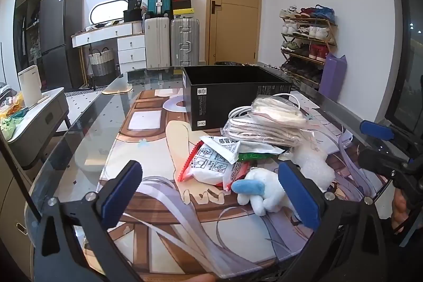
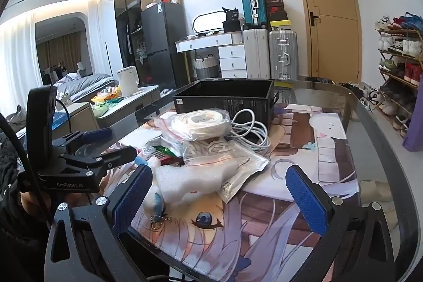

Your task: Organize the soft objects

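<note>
1. The left gripper (image 1: 208,192) has its blue-padded jaws spread wide and holds nothing; it hangs over the near edge of the printed desk mat (image 1: 148,139).
2. The right gripper (image 2: 219,197) is likewise wide apart and empty, just above the mat, to the right of the left one.
3. The soft things lie in a heap on the middle of the mat: a white plush toy (image 1: 261,192) with a blue ear nearest, just beside the left gripper's right pad.
4. A red-edged white sachet (image 1: 208,165) lies to the left of the plush.
5. Bagged white face masks (image 1: 267,126) sit on top of the heap, farther back.
6. A white foam piece (image 2: 185,181) lies by the right gripper's left pad.
7. A coiled white cable (image 2: 248,131) rests against the open black box (image 1: 232,91) at the far side.
</note>
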`<state>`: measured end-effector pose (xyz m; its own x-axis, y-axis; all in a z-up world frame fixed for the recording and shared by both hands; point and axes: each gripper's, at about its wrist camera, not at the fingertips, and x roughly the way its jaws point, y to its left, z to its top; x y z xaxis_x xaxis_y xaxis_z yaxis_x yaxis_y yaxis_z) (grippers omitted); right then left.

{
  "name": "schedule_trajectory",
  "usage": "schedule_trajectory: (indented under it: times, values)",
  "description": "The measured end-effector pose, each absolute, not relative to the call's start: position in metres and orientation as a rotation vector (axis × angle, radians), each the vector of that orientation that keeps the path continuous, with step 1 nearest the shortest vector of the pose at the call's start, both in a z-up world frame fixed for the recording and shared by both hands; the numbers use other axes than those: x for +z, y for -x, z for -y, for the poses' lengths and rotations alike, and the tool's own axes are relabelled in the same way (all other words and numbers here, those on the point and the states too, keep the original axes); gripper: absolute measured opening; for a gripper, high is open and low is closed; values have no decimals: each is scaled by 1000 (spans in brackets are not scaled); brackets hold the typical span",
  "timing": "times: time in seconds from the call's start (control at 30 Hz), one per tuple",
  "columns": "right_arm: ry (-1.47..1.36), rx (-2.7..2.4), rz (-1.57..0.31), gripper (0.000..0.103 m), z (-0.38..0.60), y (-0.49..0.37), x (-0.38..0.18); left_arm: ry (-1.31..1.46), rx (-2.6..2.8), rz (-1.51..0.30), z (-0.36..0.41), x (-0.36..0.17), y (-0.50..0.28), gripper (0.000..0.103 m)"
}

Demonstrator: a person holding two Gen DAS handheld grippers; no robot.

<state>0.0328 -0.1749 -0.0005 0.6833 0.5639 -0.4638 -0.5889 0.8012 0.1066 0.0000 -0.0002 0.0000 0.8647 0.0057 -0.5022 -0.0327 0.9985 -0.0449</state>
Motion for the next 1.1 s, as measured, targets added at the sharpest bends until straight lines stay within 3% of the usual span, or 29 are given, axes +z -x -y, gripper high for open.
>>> schedule_trajectory:
  times: [1.1]
  values:
    - [31, 667, -490, 103, 175, -34, 1, 83, 9, -511, 1, 7, 2, 103]
